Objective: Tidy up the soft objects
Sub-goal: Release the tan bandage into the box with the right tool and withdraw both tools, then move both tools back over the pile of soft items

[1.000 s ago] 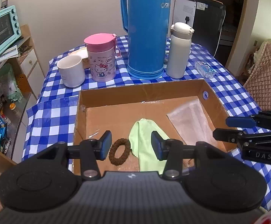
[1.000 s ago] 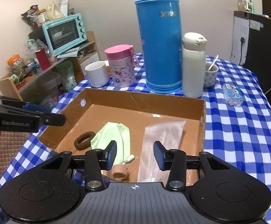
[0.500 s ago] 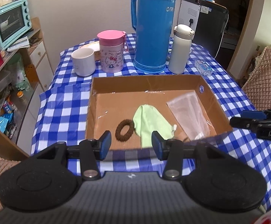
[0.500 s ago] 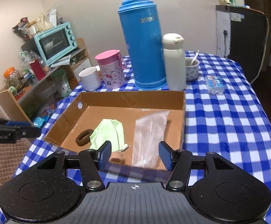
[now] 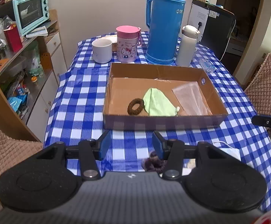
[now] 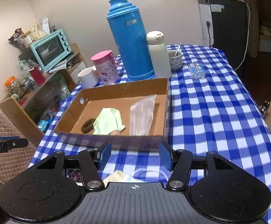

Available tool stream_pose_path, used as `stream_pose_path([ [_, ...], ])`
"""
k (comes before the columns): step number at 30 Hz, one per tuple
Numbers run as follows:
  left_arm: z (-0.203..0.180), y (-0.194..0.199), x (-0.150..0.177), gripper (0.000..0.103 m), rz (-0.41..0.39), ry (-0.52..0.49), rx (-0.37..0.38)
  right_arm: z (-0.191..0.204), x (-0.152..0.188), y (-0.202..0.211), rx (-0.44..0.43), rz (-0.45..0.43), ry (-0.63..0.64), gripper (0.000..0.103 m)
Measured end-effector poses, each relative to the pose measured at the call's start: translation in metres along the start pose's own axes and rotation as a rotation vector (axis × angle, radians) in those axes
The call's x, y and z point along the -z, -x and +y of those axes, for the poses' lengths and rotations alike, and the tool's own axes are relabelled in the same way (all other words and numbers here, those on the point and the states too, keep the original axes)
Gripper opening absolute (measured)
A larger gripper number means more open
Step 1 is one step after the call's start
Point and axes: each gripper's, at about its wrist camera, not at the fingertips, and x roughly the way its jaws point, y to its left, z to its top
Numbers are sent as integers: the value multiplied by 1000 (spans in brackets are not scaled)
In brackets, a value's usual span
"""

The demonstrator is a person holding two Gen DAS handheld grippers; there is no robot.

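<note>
An open cardboard box (image 5: 163,123) (image 6: 116,141) lies mid-table. Inside it are a brown hair scrunchie (image 5: 135,106) (image 6: 87,125), a light green cloth (image 5: 158,104) (image 6: 107,120) and a clear plastic bag (image 5: 191,98) (image 6: 142,115). My left gripper (image 5: 131,146) hovers open over the checked cloth in front of the box, holding nothing. A dark purple scrunchie (image 5: 154,163) lies just under its right finger. My right gripper (image 6: 135,155) is open and empty too. Beneath it lie a white face mask (image 6: 148,175) (image 5: 228,152) and a fluffy beige item (image 6: 114,177).
Behind the box stand a blue thermos (image 5: 163,28), a white bottle (image 5: 187,44), a pink cup (image 5: 128,43) and a white mug (image 5: 101,50). A small bowl (image 6: 174,59) and a tissue pack (image 6: 197,71) sit far right. Quilted chairs flank the table; a cluttered shelf (image 5: 14,56) stands left.
Both grippers have drawn back from over the box to the near side of the table. The right jaws stand a little wider. The purple scrunchie and mask have come into view.
</note>
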Motion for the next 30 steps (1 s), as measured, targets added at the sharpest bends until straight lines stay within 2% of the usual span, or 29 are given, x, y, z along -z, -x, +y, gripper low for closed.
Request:
stream_pose_path([
  [6, -4, 15, 20, 47, 11, 6, 3, 3, 24, 20, -24, 34, -39, 58],
  [15, -14, 23, 48, 47, 59, 2, 20, 10, 70, 30, -52, 145, -82, 59],
  [30, -41, 18, 84, 47, 139, -32, 101, 16, 110, 28, -59, 254, -159, 63],
])
